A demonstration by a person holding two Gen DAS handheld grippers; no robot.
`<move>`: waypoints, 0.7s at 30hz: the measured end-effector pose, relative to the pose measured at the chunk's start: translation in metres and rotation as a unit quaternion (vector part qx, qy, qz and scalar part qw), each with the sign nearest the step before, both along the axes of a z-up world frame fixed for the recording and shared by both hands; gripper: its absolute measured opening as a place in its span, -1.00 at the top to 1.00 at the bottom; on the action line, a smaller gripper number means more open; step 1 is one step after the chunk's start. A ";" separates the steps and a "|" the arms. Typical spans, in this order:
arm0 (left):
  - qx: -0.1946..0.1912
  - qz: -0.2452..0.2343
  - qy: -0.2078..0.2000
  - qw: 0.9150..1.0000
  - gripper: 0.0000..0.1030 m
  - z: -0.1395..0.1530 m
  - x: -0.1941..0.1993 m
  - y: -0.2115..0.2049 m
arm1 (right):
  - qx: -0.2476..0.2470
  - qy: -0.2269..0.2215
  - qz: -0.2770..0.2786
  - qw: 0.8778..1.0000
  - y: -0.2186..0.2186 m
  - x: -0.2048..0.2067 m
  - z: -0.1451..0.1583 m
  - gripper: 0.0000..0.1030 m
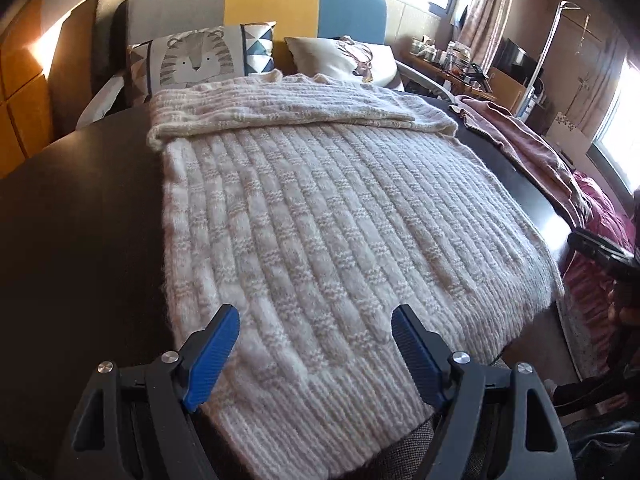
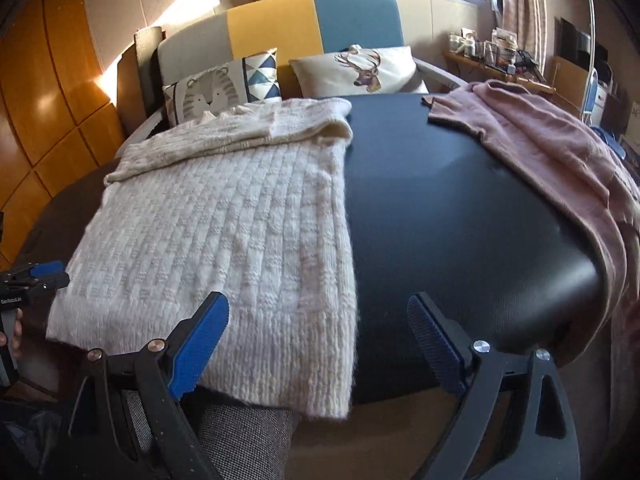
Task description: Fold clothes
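Both grippers, left gripper [image 1: 316, 332] and right gripper [image 2: 318, 322], have black frames, ribbed blue jaws, silver screws.

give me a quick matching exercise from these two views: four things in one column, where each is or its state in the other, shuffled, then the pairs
Things:
1. cream knit sweater
2. pink garment
3. deer cushion
4. left gripper

Places or states:
a. open, holding nothing
b. propped against the sofa back
c. flat on the dark table, sleeves folded across the top
d. draped over the table's far right edge

Pairs: 1-c, 2-d, 3-b, 4-a
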State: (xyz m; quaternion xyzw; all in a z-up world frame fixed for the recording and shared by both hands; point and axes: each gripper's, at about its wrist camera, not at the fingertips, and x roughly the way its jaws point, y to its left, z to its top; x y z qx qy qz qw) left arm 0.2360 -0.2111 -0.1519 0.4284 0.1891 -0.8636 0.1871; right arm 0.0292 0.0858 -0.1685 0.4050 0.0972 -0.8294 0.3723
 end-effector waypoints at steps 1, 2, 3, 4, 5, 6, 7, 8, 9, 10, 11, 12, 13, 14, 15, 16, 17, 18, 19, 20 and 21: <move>0.002 0.007 0.000 1.000 -0.56 -0.001 0.007 0.000 | -0.001 -0.009 -0.006 1.000 0.004 0.000 -0.007 -0.82; 0.005 0.012 -0.002 1.000 -0.56 -0.002 0.014 0.000 | -0.001 -0.016 -0.010 1.000 0.006 0.000 -0.013 -0.82; 0.007 0.016 -0.004 1.000 -0.56 -0.003 0.020 0.000 | -0.001 -0.019 -0.012 1.000 0.007 -0.001 -0.016 -0.82; 0.010 0.020 -0.006 1.000 -0.56 -0.005 0.026 0.000 | -0.002 -0.020 -0.014 1.000 0.008 -0.002 -0.018 -0.82; 0.017 0.025 -0.007 1.000 -0.56 -0.007 0.031 -0.001 | -0.003 -0.021 -0.015 1.000 0.009 -0.003 -0.020 -0.82; 0.023 0.031 -0.007 0.999 -0.56 -0.010 0.037 -0.002 | -0.004 -0.021 -0.015 1.000 0.009 -0.004 -0.021 -0.81; 0.027 0.038 -0.007 0.999 -0.56 -0.012 0.041 -0.004 | -0.005 -0.019 -0.015 1.000 0.009 -0.004 -0.020 -0.81; 0.031 0.045 -0.006 0.998 -0.56 -0.014 0.044 -0.006 | -0.007 -0.018 -0.014 1.000 0.009 -0.005 -0.019 -0.81; 0.036 0.052 -0.005 0.998 -0.56 -0.016 0.048 -0.008 | -0.007 -0.016 -0.013 1.000 0.008 -0.005 -0.019 -0.81; 0.043 0.057 -0.003 0.997 -0.56 -0.018 0.050 -0.009 | -0.006 -0.015 -0.011 1.000 0.007 -0.006 -0.019 -0.81; 0.051 0.061 -0.001 0.997 -0.56 -0.020 0.051 -0.011 | -0.004 -0.013 -0.009 1.000 0.006 -0.006 -0.020 -0.81; 0.057 0.063 0.000 0.996 -0.56 -0.022 0.052 -0.012 | -0.003 -0.013 -0.008 1.000 0.005 -0.007 -0.021 -0.81; 0.062 0.065 0.001 0.996 -0.56 -0.024 0.052 -0.012 | -0.003 -0.015 -0.008 1.000 0.004 -0.007 -0.022 -0.81; 0.063 0.065 0.001 0.996 -0.56 -0.025 0.051 -0.012 | -0.001 -0.016 -0.008 1.000 0.003 -0.008 -0.024 -0.81; 0.060 0.066 0.002 0.996 -0.56 -0.025 0.050 -0.011 | 0.001 -0.018 -0.007 1.000 0.001 -0.007 -0.027 -0.81; 0.058 0.066 0.002 0.996 -0.56 -0.025 0.050 -0.010 | 0.004 -0.021 -0.007 1.000 0.001 -0.007 -0.030 -0.81; 0.056 0.066 0.003 0.996 -0.56 -0.026 0.049 -0.009 | 0.008 -0.026 -0.006 1.000 0.000 -0.006 -0.035 -0.81; 0.055 0.066 0.003 0.996 -0.56 -0.026 0.049 -0.009 | 0.010 -0.027 -0.007 1.000 0.000 -0.005 -0.038 -0.81; 0.056 0.067 0.004 0.996 -0.56 -0.026 0.048 -0.009 | 0.012 -0.024 -0.007 1.000 0.000 -0.004 -0.040 -0.81; 0.058 0.068 0.004 0.996 -0.56 -0.026 0.048 -0.010 | 0.013 -0.019 -0.008 1.000 -0.001 -0.003 -0.040 -0.81; 0.061 0.071 0.005 0.996 -0.56 -0.027 0.047 -0.010 | 0.015 -0.014 -0.008 1.000 -0.001 -0.001 -0.041 -0.81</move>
